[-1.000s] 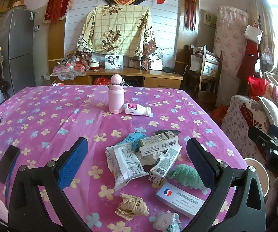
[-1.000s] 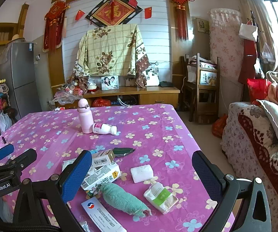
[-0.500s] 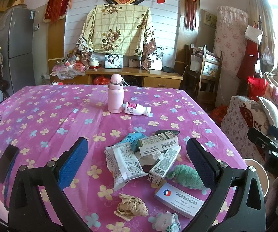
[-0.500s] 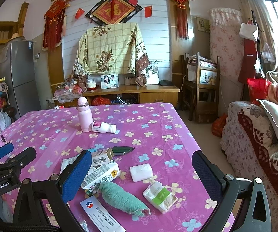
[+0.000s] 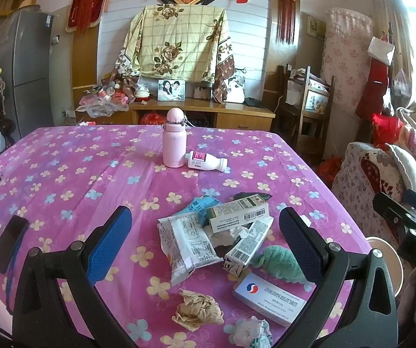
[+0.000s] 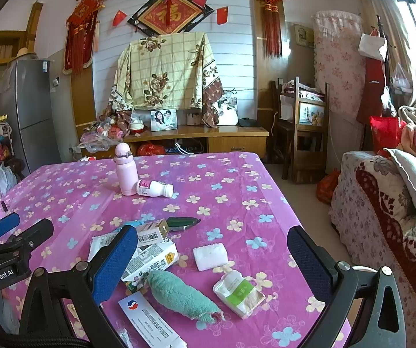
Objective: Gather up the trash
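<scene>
- Almost nothing has changed from a moment ago: my left gripper [image 5: 205,237] has only crept a tiny bit closer to the trash, so nothing is picked up yet.
- My left gripper is wide open and holds nothing. It hangs above the pile.
- My right gripper [image 6: 212,255] is wide open too, and empty.
- The trash lies on the near part of the pink table [image 5: 63,174]: a white wrapper [image 5: 189,246], a box [image 5: 238,214] on top of it, a carton [image 5: 248,249], a blue-and-white box [image 5: 268,298] and a brown paper ball [image 5: 198,310].
- Only my left view shows the paper ball, a phone [image 5: 8,243] by the left edge and a white crumpled wad [image 5: 250,333] at the bottom.
- Only my right view shows a white block [image 6: 210,256] and a green-and-white pack [image 6: 238,293] clearly. They sit apart from the pile, on the right.
- Both views show a green cloth [image 6: 182,295] and a pink bottle [image 5: 174,142] standing far back, with a small bottle [image 5: 206,161] lying beside it.
- I think the job is only starting, and the paper ball is nearest to my left gripper.
</scene>
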Tool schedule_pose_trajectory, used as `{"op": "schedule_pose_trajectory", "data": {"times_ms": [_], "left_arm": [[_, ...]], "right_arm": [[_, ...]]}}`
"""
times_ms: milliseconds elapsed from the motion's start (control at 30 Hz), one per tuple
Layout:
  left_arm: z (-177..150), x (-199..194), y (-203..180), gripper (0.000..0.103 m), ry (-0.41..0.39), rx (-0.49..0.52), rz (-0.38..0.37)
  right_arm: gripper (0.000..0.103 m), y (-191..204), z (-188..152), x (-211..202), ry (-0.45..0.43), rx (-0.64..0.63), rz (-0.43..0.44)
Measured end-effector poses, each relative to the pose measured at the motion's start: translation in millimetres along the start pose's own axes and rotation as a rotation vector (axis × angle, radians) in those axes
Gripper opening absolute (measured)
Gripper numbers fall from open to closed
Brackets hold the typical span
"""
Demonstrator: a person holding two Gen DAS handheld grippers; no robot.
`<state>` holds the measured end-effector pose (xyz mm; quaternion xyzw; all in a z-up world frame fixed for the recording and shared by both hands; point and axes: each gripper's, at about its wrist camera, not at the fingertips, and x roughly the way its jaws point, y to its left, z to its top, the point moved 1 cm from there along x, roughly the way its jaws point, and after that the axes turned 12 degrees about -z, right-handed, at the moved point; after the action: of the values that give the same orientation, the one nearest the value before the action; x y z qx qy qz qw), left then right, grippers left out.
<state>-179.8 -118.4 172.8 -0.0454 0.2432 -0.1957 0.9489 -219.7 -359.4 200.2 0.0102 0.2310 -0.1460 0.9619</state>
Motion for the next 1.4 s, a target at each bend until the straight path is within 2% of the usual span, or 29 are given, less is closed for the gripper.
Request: {"op": "schedule_pose_trajectory", "data": {"times_ms": [233, 433, 967, 1300, 1400], "left_arm": [[0.6, 0.0, 0.3, 0.101, 0.001, 0.000, -0.001], [1.1, 0.1, -0.1, 0.101, 0.002, -0.002, -0.001], [-8.9, -3.4, -4.3, 0.101, 0.024, -0.008, 0.004], [-11.3, 3.1, 8.1, 0.101, 0.069, -0.019, 0.015], [-14.1, 6.1, 18.5, 0.101, 0.107, -0.023, 0.019]], "right_arm": [[0.103, -5.3, -8.0, 2.5, 0.019, -0.004, 0.007], [0.103, -0.3, -2.4, 4.1, 0.064, 0.048, 0.035], [0.102, 4.2, -7.0, 10.3, 0.070, -0.013, 0.021], [0.102, 4.9, -13.2, 17.4, 0.098, -0.035, 0.031], [0.102, 4.6, -16.9, 20.8, 0.112, -0.052, 0.042]]}}
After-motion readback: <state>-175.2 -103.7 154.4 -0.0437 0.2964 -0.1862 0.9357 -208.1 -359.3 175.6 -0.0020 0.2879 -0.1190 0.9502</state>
